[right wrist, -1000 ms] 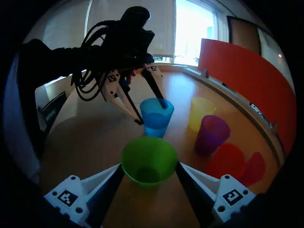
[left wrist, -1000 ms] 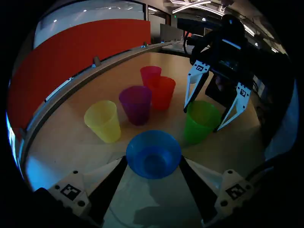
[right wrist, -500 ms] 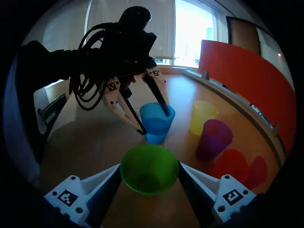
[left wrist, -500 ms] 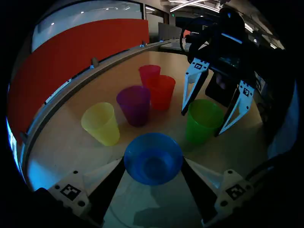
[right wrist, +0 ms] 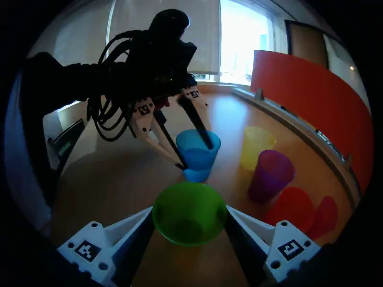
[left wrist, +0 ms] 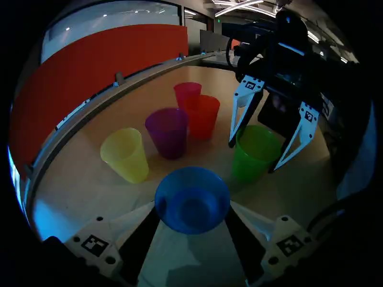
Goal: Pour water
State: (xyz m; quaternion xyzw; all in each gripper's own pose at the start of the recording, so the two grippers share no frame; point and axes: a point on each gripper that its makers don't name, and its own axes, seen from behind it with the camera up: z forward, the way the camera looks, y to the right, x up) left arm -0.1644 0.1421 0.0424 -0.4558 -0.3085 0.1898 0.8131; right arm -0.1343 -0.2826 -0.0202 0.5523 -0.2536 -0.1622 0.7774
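Left gripper view: left hand-held gripper [left wrist: 191, 209] pinches blue cup [left wrist: 192, 198]; right gripper view: right hand-held gripper [right wrist: 189, 211] pinches green cup [right wrist: 189, 221].

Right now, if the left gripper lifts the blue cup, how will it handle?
The blue cup looks like thin plastic: probably light, and may flex if squeezed. It narrows toward its base, so it likely tips easily.

You have no words, numbers or brand names to read here. The only printed marks are black-and-white square pattern tags [left wrist: 94, 245] on the white plastic gripper fingers [left wrist: 117, 225], and they carry no letters or digits.
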